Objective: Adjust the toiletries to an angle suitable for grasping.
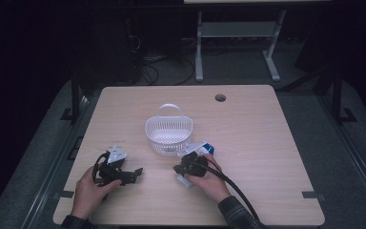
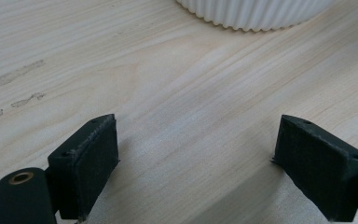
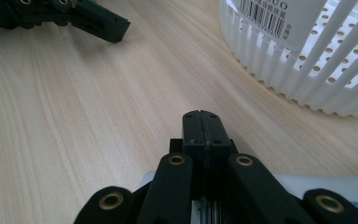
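Note:
A white slotted basket (image 1: 168, 134) with an upright handle stands at the middle of the table. A white tube with a blue end (image 1: 204, 147) leans against the basket's near right side; its barcode (image 3: 266, 15) shows in the right gripper view. My right gripper (image 1: 177, 168) sits just in front of the basket, its jaws (image 3: 204, 126) shut flat together with nothing between them. A white item (image 1: 185, 182) lies under that hand. My left gripper (image 1: 129, 174) rests low over bare wood at the left, open and holding nothing (image 2: 196, 158).
The light wooden table (image 1: 267, 157) has a round cable hole (image 1: 220, 98) at the back. The basket's ribbed wall (image 2: 256, 11) lies ahead of the left gripper. Black cables trail from both grippers. A desk frame (image 1: 233, 33) stands on the floor beyond.

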`<state>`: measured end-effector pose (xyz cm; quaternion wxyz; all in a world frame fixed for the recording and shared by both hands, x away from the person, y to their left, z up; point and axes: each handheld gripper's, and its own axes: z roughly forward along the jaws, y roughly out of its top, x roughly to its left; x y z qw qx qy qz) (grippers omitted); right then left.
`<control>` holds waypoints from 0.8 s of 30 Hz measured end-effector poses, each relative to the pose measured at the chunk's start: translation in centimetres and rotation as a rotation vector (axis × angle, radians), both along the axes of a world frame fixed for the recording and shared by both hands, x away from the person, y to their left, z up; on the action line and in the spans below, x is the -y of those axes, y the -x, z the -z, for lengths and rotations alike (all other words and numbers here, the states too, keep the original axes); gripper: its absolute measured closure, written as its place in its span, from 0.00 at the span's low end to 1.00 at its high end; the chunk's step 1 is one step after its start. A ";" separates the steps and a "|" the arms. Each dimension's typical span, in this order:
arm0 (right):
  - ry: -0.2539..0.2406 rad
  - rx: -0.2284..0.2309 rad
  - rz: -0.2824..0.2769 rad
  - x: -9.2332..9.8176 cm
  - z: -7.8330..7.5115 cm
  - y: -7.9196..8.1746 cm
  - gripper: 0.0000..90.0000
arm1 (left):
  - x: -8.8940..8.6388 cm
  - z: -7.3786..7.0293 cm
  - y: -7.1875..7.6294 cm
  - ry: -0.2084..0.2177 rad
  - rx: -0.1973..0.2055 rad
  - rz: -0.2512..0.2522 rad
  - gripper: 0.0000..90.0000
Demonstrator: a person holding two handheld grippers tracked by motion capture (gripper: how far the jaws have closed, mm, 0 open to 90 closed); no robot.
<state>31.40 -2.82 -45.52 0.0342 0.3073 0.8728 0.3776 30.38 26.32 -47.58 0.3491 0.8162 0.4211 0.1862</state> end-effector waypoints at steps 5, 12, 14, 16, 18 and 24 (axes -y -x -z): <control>-0.001 0.001 0.000 0.2 -0.1 0.2 1.00 | 0.0 0.0 0.0 -0.002 -0.001 0.002 0.14; 0.010 -0.005 -0.004 0.5 0.0 0.4 1.00 | 0.0 0.0 0.0 -0.004 -0.001 0.004 0.14; 0.006 -0.004 -0.005 0.7 0.0 0.5 1.00 | 0.0 0.0 0.0 -0.003 -0.001 0.004 0.14; 0.006 -0.011 0.000 1.1 0.0 0.8 1.00 | 0.0 0.0 0.0 -0.004 -0.001 0.003 0.14; 0.008 -0.011 -0.005 1.4 0.0 0.9 1.00 | 0.0 0.0 0.0 -0.003 -0.001 0.004 0.14; 0.007 -0.017 0.006 2.1 0.1 1.4 1.00 | 0.0 0.0 0.0 -0.004 -0.001 0.004 0.14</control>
